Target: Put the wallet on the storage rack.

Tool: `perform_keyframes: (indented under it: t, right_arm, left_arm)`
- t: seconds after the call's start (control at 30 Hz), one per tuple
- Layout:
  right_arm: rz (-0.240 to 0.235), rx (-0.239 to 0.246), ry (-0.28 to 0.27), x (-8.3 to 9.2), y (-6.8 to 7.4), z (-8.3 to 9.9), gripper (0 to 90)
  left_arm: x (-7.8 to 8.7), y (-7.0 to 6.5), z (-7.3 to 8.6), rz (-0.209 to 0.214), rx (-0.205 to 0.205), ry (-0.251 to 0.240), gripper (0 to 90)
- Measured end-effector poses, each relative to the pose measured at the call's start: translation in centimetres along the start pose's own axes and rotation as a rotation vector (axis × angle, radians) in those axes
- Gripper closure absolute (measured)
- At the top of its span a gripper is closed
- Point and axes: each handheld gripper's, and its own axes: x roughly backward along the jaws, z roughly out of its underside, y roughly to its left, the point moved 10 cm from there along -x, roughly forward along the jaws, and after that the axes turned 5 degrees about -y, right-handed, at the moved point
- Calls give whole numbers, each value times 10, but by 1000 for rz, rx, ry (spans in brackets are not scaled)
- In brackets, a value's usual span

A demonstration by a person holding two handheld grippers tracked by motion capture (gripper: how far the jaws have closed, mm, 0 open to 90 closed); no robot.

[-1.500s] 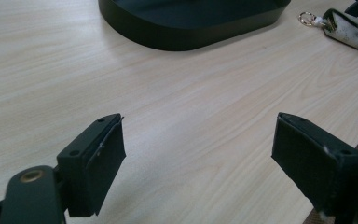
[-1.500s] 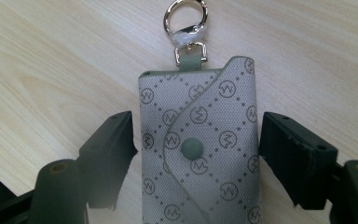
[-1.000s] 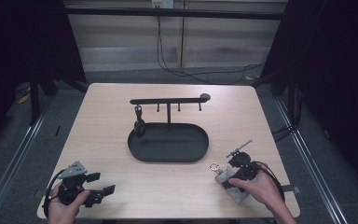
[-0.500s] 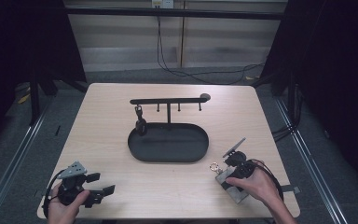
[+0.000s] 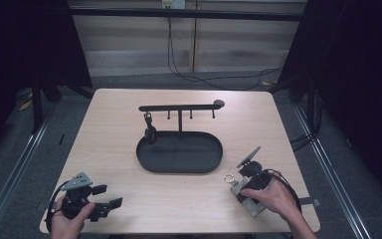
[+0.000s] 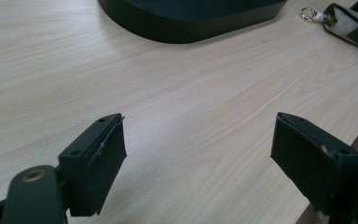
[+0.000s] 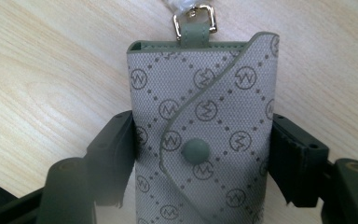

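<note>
Looking down from the high view, you have the right gripper (image 5: 242, 175) low on the table (image 5: 258, 124), its jaws set around a small grey key pouch (image 5: 239, 186) that lies just short of the near right end of the black oval tray (image 5: 180, 152); the rack (image 5: 179, 107) with its hanging pegs rises behind that tray, well ahead of your tool, and one dark item already hangs from its left end. Your left gripper (image 5: 110, 203) rests near the table's near left corner, well apart from everything. Through the left gripper view, its jaws stand wide with nothing but bare wood between them, the tray's edge far ahead and the pouch's gold ring (image 6: 307, 14) off in the upper right. Through the right gripper view, the pouch (image 7: 200, 135) sits squarely between your jaws, snap button facing up, gold clasp (image 7: 193, 18) pointing away from you; the jaws have just been closing and now press on both of its long sides. You are at the grasp, I judge. Next, lift it straight, keep the clasp forward and free, and carry it toward a peg on the rack.
</note>
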Motion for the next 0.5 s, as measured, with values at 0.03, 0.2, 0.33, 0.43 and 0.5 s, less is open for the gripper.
perform_keyframes:
  t: [0.03, 0.2, 0.33, 0.43, 0.5]
  right_arm:
    - [4, 3, 4, 1, 0, 0, 317]
    - [28, 11, 27, 5, 0, 0, 329]
    - [27, 15, 19, 8, 1, -2, 335]
    - [19, 10, 27, 13, 2, -4, 336]
    - [25, 10, 22, 17, 0, -6, 337]
  left_arm:
    - [0, 0, 0, 0, 1, 0, 176]
    - [0, 0, 0, 3, 9, -2, 176]
    - [0, 1, 0, 6, 13, -2, 176]
    - [1, 1, -1, 4, 18, -6, 175]
    - [1, 1, -1, 7, 22, -7, 175]
